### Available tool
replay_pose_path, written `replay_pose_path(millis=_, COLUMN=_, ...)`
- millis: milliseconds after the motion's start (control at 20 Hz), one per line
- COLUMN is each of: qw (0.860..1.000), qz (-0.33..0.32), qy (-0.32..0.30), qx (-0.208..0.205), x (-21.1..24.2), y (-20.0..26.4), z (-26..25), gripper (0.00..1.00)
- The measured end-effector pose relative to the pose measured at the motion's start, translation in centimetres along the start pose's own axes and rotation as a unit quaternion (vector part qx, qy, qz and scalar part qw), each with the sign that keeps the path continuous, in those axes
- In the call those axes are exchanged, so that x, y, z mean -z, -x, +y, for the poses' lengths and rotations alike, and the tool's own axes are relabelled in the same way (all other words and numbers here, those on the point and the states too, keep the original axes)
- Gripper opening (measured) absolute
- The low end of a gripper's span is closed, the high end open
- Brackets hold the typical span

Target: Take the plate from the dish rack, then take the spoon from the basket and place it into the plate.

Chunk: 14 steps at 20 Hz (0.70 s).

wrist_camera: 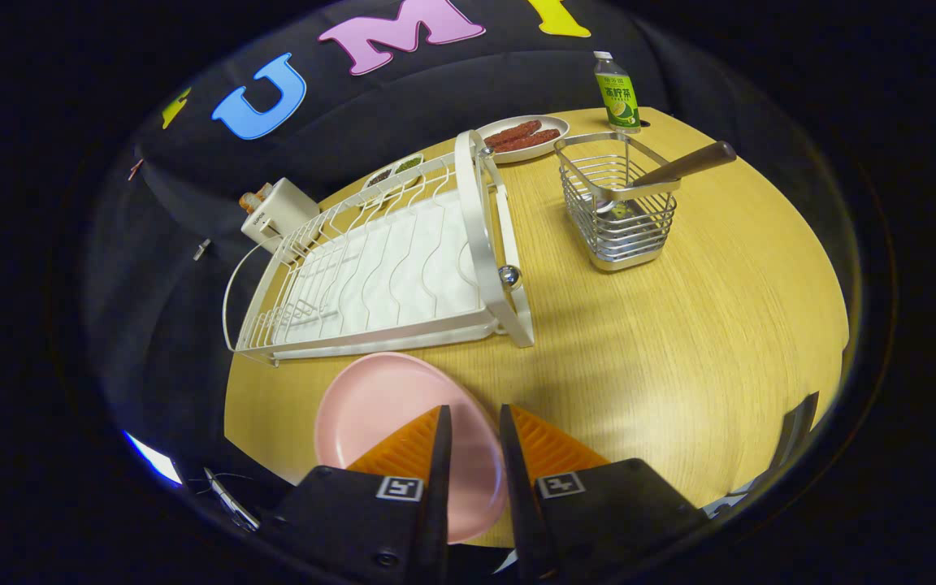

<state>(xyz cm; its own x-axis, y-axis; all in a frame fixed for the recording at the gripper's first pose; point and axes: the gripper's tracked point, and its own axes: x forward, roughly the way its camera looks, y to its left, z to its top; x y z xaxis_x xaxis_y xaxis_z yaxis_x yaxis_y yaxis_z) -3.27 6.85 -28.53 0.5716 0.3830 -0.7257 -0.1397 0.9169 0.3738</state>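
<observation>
The pink plate point(379, 414) is off the white dish rack point(387, 268), low over the wooden table point(679, 341) just in front of the rack. My gripper point(474, 418) is shut on the plate's right rim, one finger inside the rim and the other outside it. The rack holds no dishes. Beyond the fingers to the right stands the wire basket point(622, 219). The spoon point(687, 166) leans inside it, brown handle sticking out to the right and metal bowl down at the bottom.
A plate of sausages point(525, 134) and a green drink bottle point(617, 93) stand behind the basket. Two small dishes point(395, 171) and a white box point(277, 213) sit behind the rack. Bare table lies between the plate and the basket.
</observation>
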Motion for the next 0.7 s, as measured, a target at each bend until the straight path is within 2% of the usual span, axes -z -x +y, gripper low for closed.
replay_pose_path(millis=50, qw=1.0, qz=-0.003, qy=0.0, qx=0.002, x=-0.2, y=0.2, z=-0.4, gripper=0.45)
replay_pose_path(millis=200, qw=0.999, qz=-0.035, qy=0.021, qx=0.014, x=-2.1, y=2.0, z=-2.3, gripper=0.99)
replay_pose_path(millis=400, qw=0.99, qz=-0.1, qy=0.09, qx=0.045, x=-5.3, y=5.1, z=-6.5, gripper=0.99)
replay_pose_path(millis=700, qw=0.954, qz=-0.218, qy=0.198, qx=0.058, x=-11.2, y=8.7, z=-10.7, gripper=0.99)
